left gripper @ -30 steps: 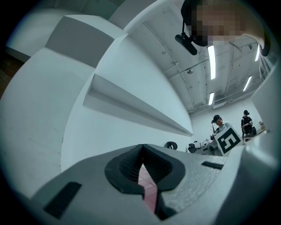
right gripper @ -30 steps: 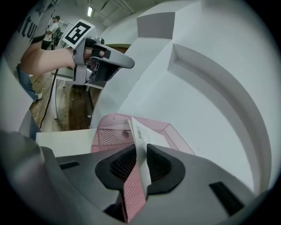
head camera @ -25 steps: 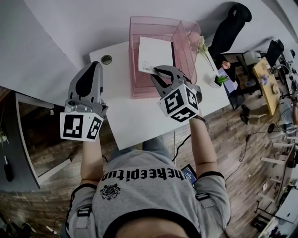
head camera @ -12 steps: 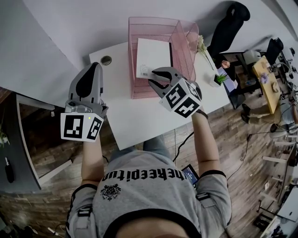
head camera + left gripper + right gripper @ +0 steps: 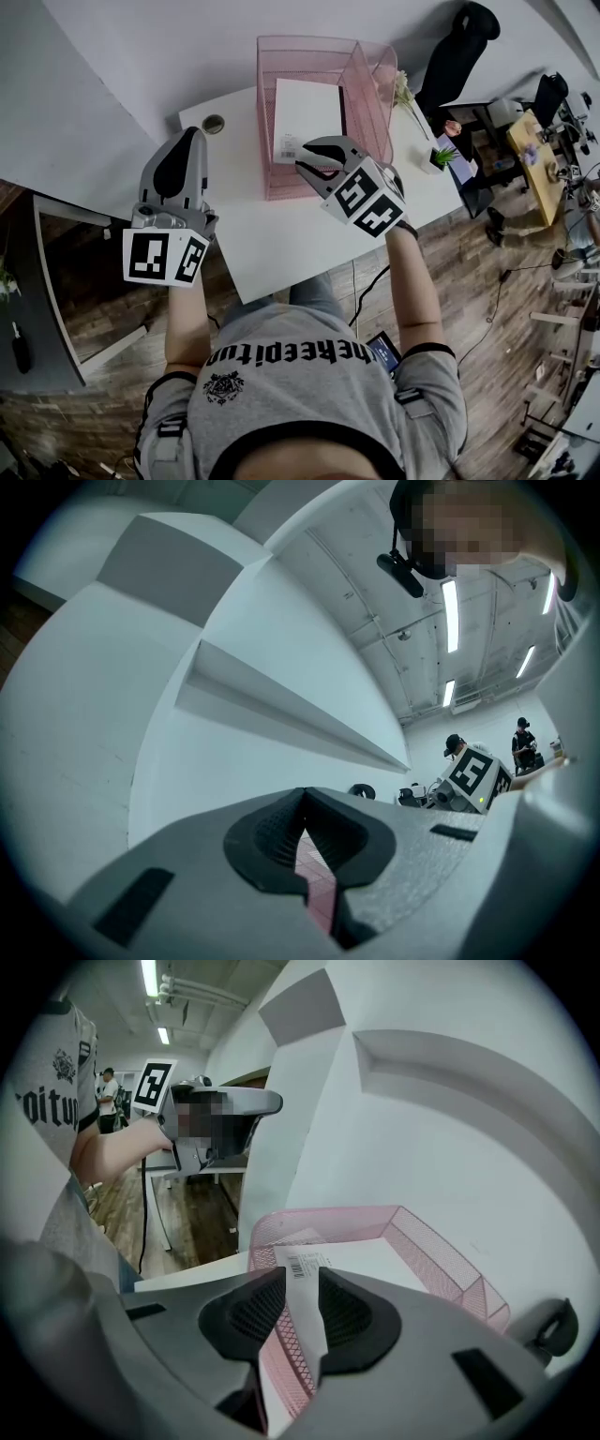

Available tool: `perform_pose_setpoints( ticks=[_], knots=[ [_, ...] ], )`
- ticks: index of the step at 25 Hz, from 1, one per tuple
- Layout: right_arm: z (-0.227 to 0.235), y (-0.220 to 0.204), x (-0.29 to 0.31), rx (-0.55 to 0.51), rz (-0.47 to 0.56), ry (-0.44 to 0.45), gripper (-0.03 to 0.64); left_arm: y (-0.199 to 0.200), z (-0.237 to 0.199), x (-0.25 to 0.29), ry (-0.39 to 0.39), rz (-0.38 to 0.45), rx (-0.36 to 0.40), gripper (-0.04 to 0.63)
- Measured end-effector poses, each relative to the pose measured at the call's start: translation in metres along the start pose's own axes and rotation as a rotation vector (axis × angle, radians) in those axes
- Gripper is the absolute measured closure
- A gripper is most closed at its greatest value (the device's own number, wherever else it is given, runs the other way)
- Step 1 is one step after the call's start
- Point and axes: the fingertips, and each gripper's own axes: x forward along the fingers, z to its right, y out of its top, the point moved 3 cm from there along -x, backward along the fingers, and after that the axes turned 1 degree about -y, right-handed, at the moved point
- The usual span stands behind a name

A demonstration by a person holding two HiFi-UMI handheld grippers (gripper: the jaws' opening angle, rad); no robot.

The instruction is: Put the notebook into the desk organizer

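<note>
The white notebook (image 5: 307, 114) lies inside the pink mesh desk organizer (image 5: 367, 89) at the table's far side, barcode corner toward me. My right gripper (image 5: 305, 156) hovers at the organizer's near rim. Its jaws are opening, and the pads stand clear of the notebook's (image 5: 361, 1258) near corner, which shows in the gap between them. In the right gripper view the gripper (image 5: 302, 1302) looks over the organizer's wall (image 5: 441, 1241). My left gripper (image 5: 192, 133) is shut and empty, held over the table's left edge away from the organizer.
The white table (image 5: 272, 234) has a round cable hole (image 5: 214, 122) at its far left. A small potted plant (image 5: 437, 161) and flowers (image 5: 407, 92) stand right of the organizer. A black chair (image 5: 461, 54) is behind, and a wall rises beyond the table.
The right gripper has let go of the notebook, opened, and drawn back a little toward me. The notebook now rests deeper in the organizer. The left gripper has stayed still.
</note>
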Motion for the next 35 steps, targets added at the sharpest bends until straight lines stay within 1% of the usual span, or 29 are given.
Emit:
perform_pose_setpoints(
  ticks=[4, 5, 8, 11, 16, 21, 25, 29, 35],
  knots=[
    [-0.003, 0.003, 0.0, 0.04, 0.024, -0.031, 0.512, 0.002, -0.001, -0.002, -0.011, 0.005, 0.0, 0.592],
    [-0.003, 0.005, -0.001, 0.055, 0.036, -0.048, 0.524, 0.003, -0.001, -0.002, -0.015, 0.006, 0.001, 0.592],
    [0.0, 0.009, -0.004, 0.109, 0.079, -0.115, 0.592, 0.003, -0.002, -0.005, -0.033, 0.009, 0.002, 0.592],
    [0.002, 0.014, -0.007, 0.175, 0.121, -0.158, 0.615, 0.004, -0.003, -0.005, -0.055, 0.01, 0.003, 0.592],
    [0.001, 0.016, -0.011, 0.266, 0.172, -0.224, 0.615, 0.007, -0.004, -0.007, -0.089, 0.014, 0.003, 0.592],
    [0.003, 0.017, -0.021, 0.369, 0.254, -0.305, 0.615, 0.011, -0.001, -0.008, -0.123, 0.016, 0.003, 0.592],
    [0.003, 0.015, -0.027, 0.43, 0.313, -0.367, 0.615, 0.012, 0.0, -0.008, -0.134, 0.019, -0.002, 0.592],
    [0.004, 0.021, -0.039, 0.462, 0.391, -0.42, 0.615, 0.013, 0.003, -0.007, -0.145, 0.02, -0.005, 0.592],
    [0.006, 0.026, -0.064, 0.47, 0.479, -0.491, 0.615, 0.018, 0.012, -0.008, -0.145, 0.029, -0.002, 0.592]
  ],
)
